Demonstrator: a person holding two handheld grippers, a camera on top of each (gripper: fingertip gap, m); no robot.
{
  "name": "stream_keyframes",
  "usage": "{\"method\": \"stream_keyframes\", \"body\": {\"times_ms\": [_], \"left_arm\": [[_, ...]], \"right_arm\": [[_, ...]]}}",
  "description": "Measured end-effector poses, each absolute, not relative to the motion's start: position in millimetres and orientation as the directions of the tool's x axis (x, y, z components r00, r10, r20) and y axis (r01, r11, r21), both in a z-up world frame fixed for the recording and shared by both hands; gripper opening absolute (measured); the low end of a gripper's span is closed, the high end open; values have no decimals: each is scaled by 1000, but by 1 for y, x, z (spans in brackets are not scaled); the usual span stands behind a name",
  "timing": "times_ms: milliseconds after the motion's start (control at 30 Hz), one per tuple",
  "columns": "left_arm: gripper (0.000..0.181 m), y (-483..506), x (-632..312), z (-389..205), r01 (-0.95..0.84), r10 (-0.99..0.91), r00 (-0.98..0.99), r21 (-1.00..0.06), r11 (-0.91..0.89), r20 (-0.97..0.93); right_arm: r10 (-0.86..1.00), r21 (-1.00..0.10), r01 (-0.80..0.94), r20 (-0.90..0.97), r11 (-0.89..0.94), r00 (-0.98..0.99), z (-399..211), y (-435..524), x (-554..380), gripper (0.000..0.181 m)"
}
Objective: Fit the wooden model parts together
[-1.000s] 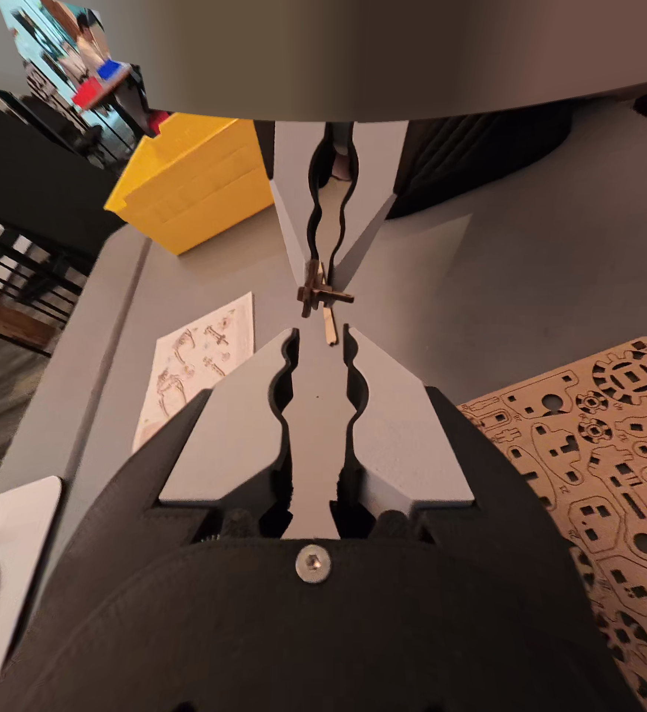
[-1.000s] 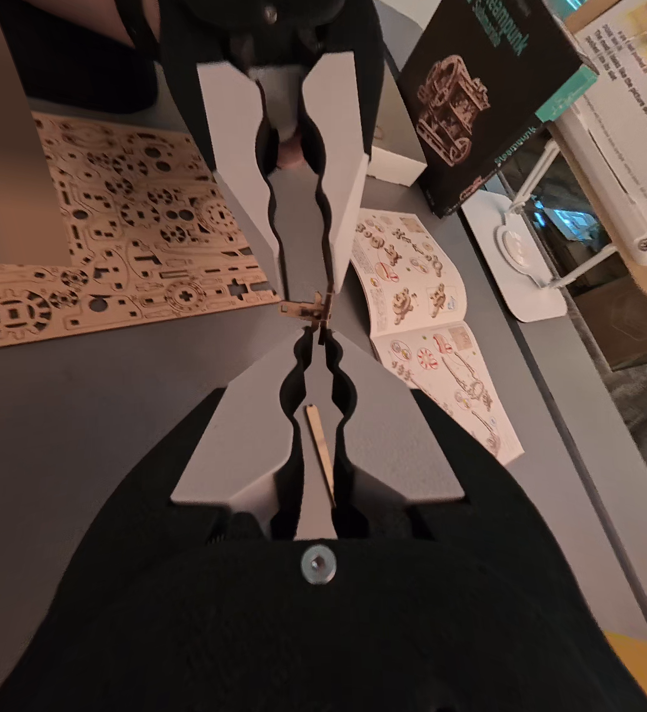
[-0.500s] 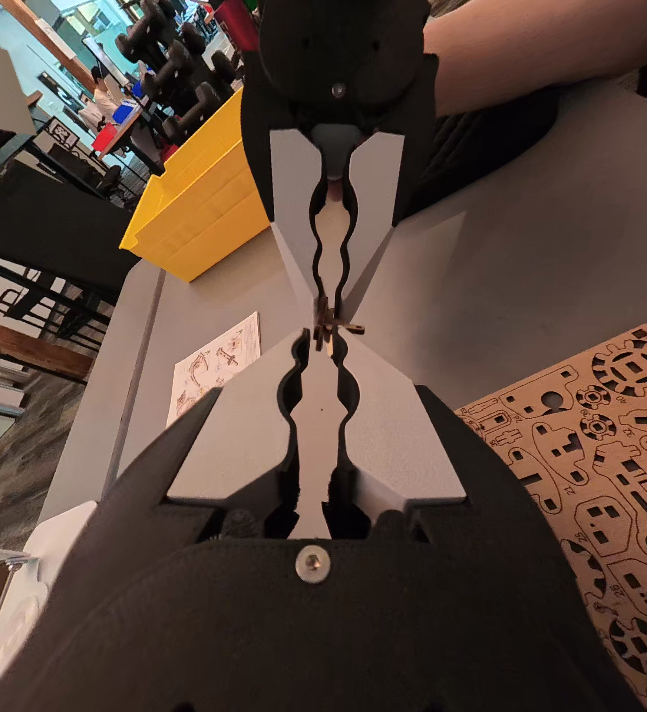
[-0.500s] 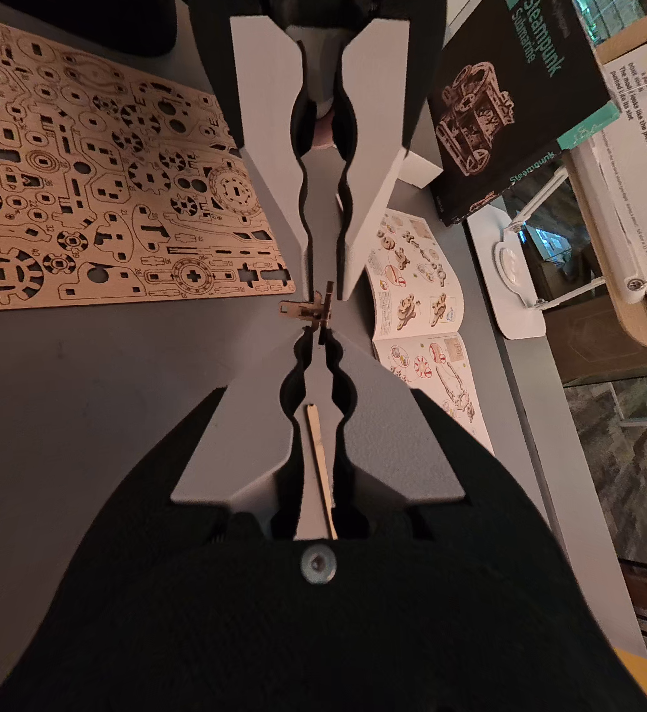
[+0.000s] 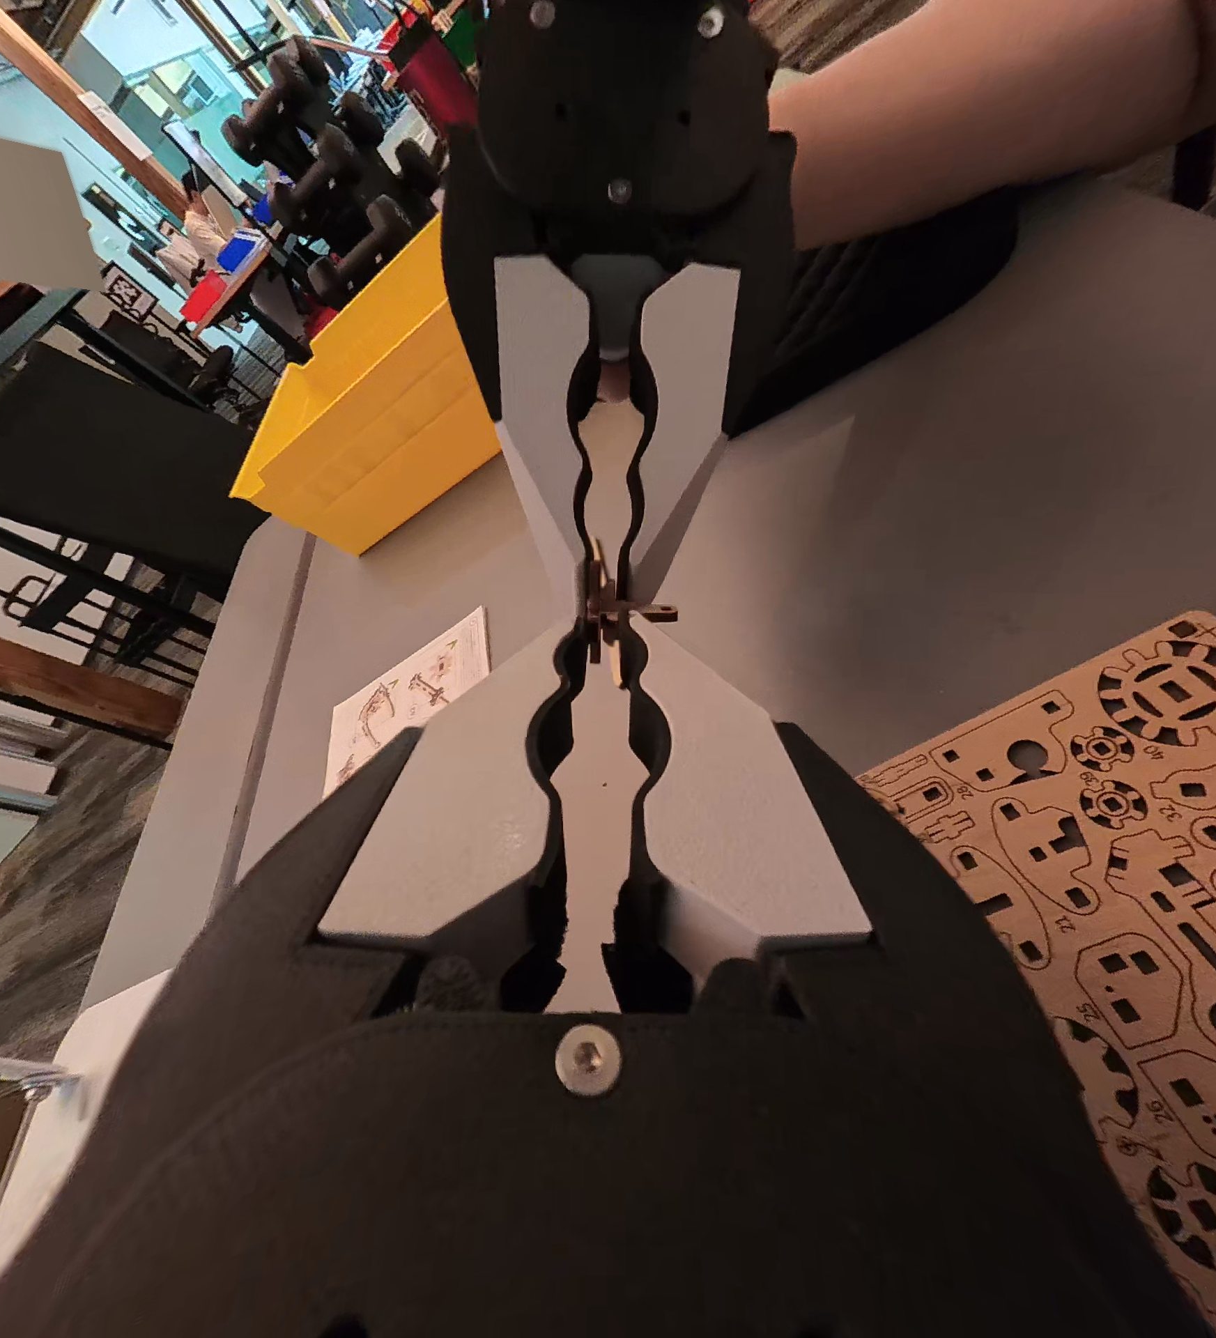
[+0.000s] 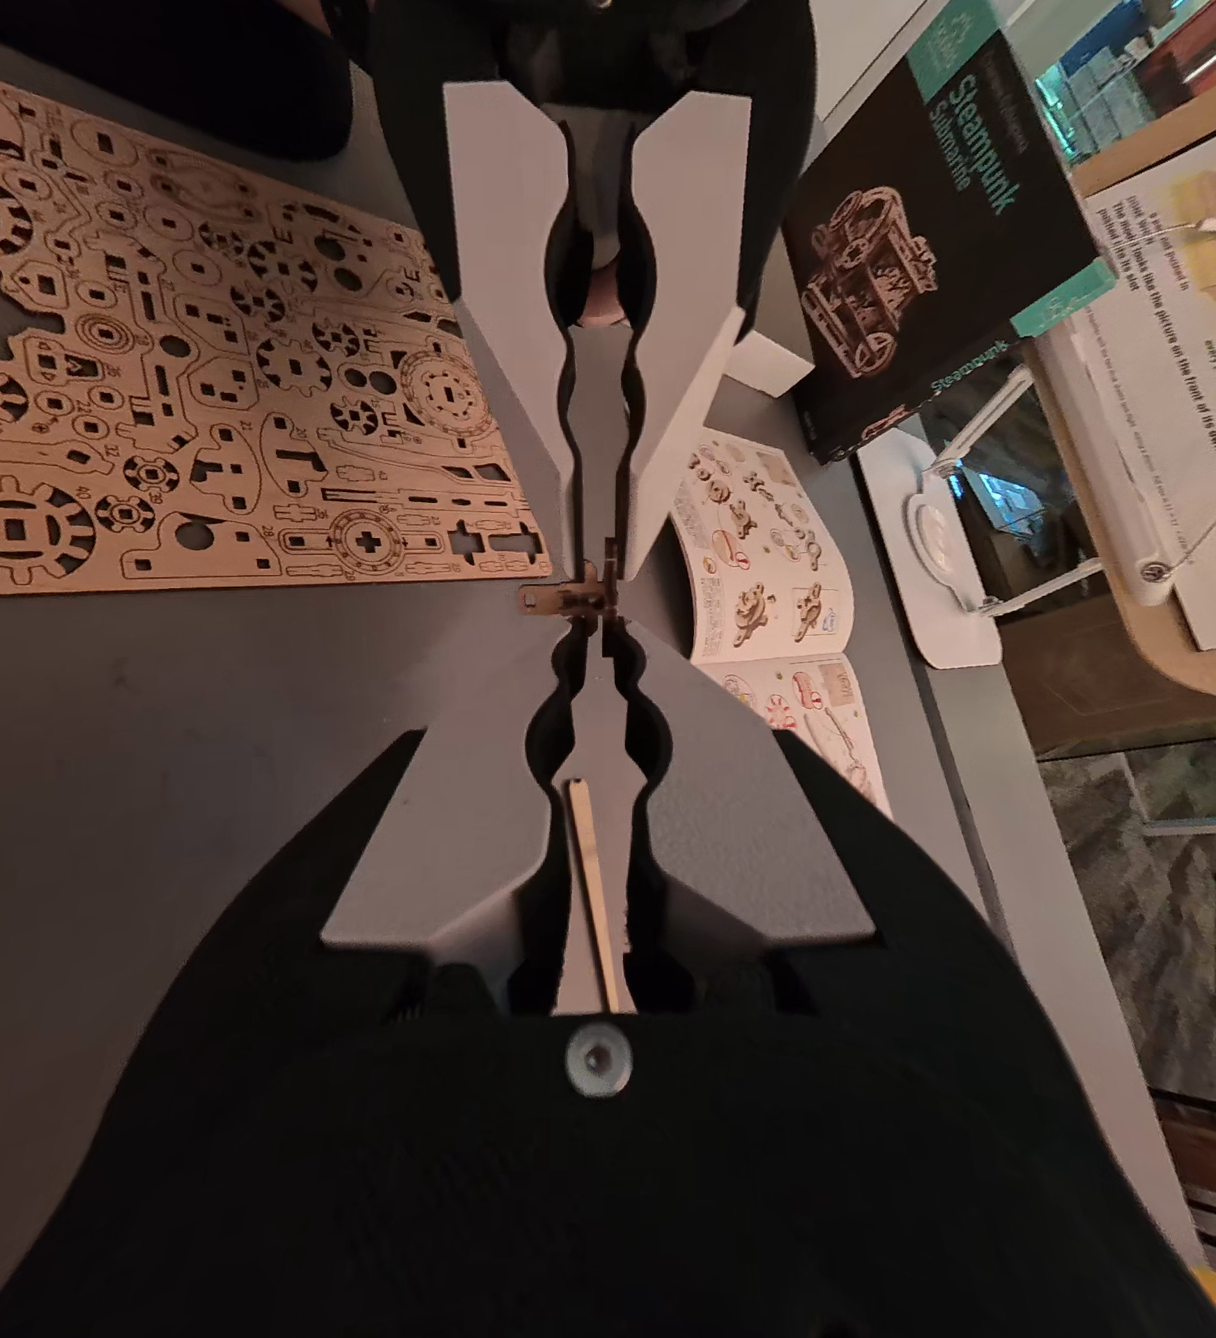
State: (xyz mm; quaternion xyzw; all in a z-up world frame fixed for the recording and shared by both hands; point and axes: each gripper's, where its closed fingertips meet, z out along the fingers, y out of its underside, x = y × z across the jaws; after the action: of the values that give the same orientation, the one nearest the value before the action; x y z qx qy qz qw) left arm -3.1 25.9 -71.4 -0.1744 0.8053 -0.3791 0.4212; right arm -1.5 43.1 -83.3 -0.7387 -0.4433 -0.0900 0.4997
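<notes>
Grippers meet tip to tip — left gripper [image 5: 601,641] and right gripper [image 6: 594,628] both clenched on one small wooden assembly [image 6: 570,598], its peg crosswise.

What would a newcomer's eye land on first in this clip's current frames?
Dead centre, the left tool and right tool meet tip to tip above the grey table, pinching a small wooden assembly between them. Next comes the laser-cut wooden sheet lying flat nearby, then the bright yellow bin at the table's far edge.
</notes>
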Motion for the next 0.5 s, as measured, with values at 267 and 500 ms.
{"method": "stream_keyframes", "body": {"times_ms": [267,500], "left_arm": [[12,37,6,-74,37,-478,-432,-544,838,-765],[7,43,11,-85,5,-274,-359,-296,955,-892]], "right_arm": [[408,-423,896,800,-135,439,-74,48,7,6],[392,-260,938,857,-231,334,-87,52,15,6]]}}
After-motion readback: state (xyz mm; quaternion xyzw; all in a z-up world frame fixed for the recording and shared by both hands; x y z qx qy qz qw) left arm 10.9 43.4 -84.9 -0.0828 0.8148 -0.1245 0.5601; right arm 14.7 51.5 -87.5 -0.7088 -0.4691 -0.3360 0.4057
